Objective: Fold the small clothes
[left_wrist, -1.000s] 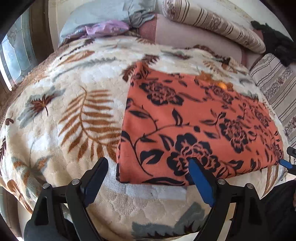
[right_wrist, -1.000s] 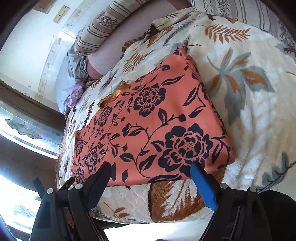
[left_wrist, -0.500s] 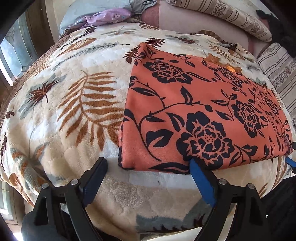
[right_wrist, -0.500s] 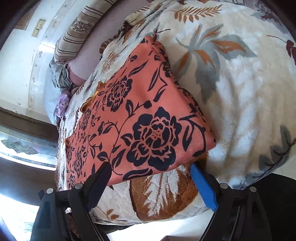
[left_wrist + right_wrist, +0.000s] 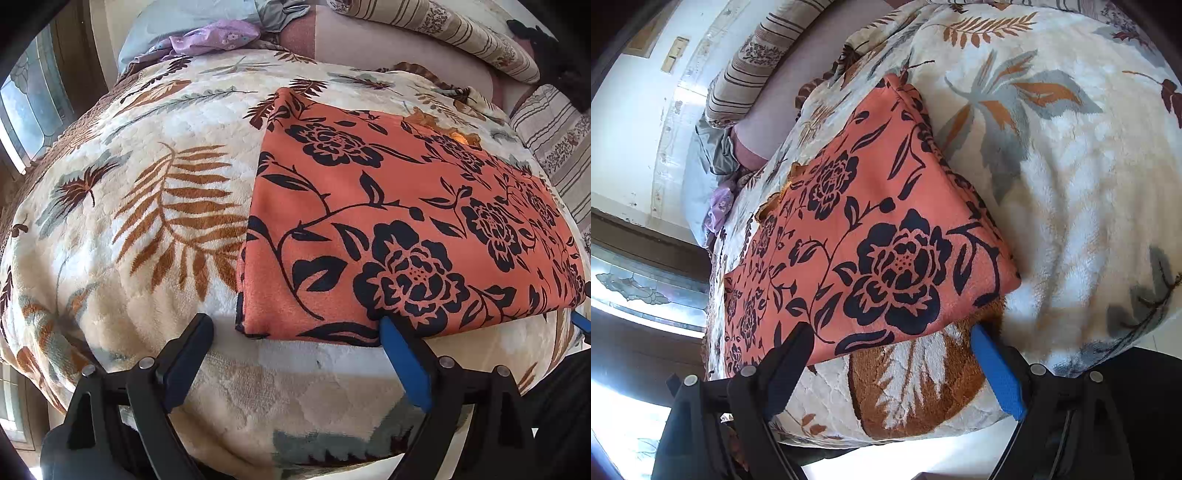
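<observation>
1. Left gripper [image 5: 291, 328] hangs over the near edge of the bed with its jaws spread wide and nothing clamped; the blue-padded finger [image 5: 404, 363] sits right at the hem of the orange floral cloth [image 5: 388, 206].
2. Right gripper [image 5: 890, 332] is likewise spread apart and holds nothing, with its fingers either side of the cloth's near corner.
3. That orange cloth with black flowers lies flat and folded on the leaf-print blanket [image 5: 147, 206], close to the near edge of the bed.
4. Beyond the cloth, at the head of the bed, lie a striped pillow [image 5: 443, 26], a grey-blue bundle [image 5: 192, 18] and a lilac garment [image 5: 218, 35].
5. A second striped cushion [image 5: 554, 136] sits off the cloth's far right side.
6. In the right wrist view, a window [image 5: 635, 295] shows at the left, past the bed's side.
</observation>
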`<act>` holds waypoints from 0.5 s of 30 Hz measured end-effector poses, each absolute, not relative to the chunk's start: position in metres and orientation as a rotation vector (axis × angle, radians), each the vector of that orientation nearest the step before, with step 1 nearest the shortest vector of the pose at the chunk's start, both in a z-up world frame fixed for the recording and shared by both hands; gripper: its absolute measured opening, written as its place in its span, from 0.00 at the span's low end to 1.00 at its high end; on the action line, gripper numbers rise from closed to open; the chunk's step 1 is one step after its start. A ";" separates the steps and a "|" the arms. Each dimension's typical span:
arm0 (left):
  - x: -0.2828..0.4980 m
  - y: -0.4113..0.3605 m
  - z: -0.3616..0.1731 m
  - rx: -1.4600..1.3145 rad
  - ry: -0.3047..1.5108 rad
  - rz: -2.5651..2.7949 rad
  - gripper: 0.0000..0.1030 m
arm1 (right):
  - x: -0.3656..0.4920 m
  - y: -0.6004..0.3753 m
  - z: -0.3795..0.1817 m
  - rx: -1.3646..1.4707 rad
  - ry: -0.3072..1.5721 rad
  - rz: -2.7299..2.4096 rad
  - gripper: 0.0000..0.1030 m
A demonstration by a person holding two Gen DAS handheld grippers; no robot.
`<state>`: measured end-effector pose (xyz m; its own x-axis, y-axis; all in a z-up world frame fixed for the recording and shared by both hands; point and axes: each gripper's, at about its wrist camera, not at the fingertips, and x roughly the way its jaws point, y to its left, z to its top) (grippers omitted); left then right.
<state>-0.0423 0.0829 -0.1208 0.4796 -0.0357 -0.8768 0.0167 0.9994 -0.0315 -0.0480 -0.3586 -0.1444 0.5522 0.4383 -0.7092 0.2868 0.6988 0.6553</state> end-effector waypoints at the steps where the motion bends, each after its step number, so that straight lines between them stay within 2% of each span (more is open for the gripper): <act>1: -0.042 0.083 -0.121 -0.019 1.070 -0.031 0.89 | -0.048 -0.359 -0.144 0.829 1.013 0.103 0.86; 15: -0.042 0.083 -0.121 -0.006 1.064 -0.024 0.92 | -0.050 -0.362 -0.146 0.846 1.004 0.115 0.86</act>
<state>-0.0420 0.0828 -0.1209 0.4848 -0.0225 -0.8744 0.0164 0.9997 -0.0167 -0.0499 -0.3622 -0.1455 0.5590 0.4509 -0.6959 0.2824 0.6855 0.6710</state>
